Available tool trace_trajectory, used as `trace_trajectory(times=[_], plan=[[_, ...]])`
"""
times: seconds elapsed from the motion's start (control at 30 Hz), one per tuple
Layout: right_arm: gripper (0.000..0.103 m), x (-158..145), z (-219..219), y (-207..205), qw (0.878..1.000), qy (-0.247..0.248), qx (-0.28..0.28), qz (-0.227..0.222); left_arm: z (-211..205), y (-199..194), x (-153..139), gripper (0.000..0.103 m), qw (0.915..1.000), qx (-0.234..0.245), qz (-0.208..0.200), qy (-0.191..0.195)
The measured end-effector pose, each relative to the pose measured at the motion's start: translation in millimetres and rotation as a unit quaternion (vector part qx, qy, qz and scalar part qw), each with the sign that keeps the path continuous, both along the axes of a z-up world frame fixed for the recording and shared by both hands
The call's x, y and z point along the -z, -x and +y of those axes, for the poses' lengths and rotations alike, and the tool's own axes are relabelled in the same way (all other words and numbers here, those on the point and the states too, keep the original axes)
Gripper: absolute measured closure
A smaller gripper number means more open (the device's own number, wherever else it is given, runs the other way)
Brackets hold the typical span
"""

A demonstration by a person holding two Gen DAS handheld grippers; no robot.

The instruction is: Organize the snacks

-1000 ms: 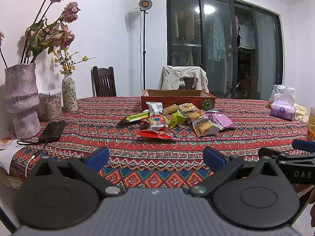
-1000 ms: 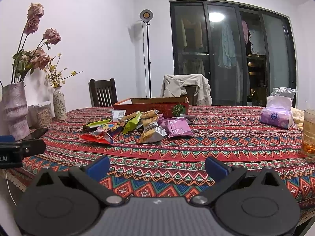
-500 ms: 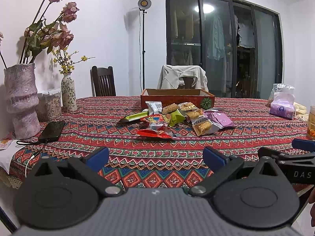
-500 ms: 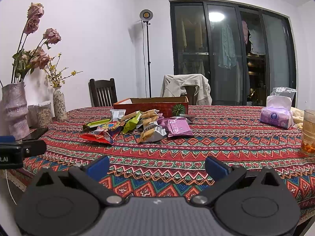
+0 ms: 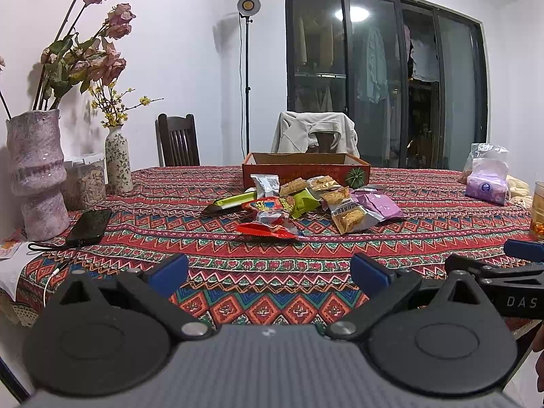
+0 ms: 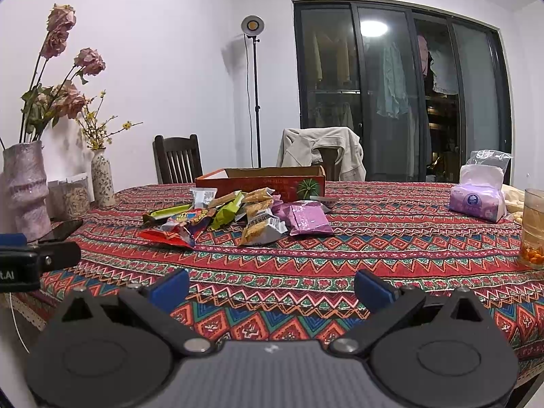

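Comparing against the frames from a second before, almost nothing was found changed: both views were shifted only slightly, and no packet was displaced. The task was therefore judged to be at its very start, with no snack yet picked.

The left gripper point(image 5: 268, 273) was held low over the near edge of the bench point(image 5: 272, 272), jaws spread wide and empty. The right gripper point(image 6: 270, 287) was held likewise, released, nothing between its blue pads point(image 6: 170, 287).

The snack pile point(image 5: 299, 207) was seen mid-bench, well apart from both grippers and just in front of the red cardboard box point(image 5: 306, 170), which was taken as the likely destination. Nearest the grippers lay a red wrapper point(image 5: 263, 229); a green bar point(image 5: 234, 201) lay at the pile's left, a cracker pack point(image 5: 350, 216) and purple sachets point(image 5: 377, 204) at its right. Several packets were overlapped, so a clean single pick was judged easier from the pile's edges.

A phone point(image 5: 90, 226), a pink vase point(image 5: 35, 173) and a tissue pack point(image 6: 476, 197) were noted off to the sides, clear of the reach path. A glass of drink point(image 6: 533, 231) stood at the right edge and was flagged as a knock risk for the right gripper.
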State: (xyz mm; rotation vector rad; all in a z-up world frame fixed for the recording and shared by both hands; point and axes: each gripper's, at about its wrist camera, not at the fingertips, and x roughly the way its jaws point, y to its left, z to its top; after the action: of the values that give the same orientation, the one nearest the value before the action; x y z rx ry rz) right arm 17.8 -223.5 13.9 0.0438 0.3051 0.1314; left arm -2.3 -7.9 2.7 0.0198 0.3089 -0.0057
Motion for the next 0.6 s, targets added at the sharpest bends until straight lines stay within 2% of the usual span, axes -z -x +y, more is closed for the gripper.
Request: trace_trajectory(times=[0.6], plan=[[0.000,2.5,-0.3,0.5,1.000,0.001,0.000,0.003,-0.6,-0.5,1.6,0.000,1.0000,-0.001,0.002,-0.001]])
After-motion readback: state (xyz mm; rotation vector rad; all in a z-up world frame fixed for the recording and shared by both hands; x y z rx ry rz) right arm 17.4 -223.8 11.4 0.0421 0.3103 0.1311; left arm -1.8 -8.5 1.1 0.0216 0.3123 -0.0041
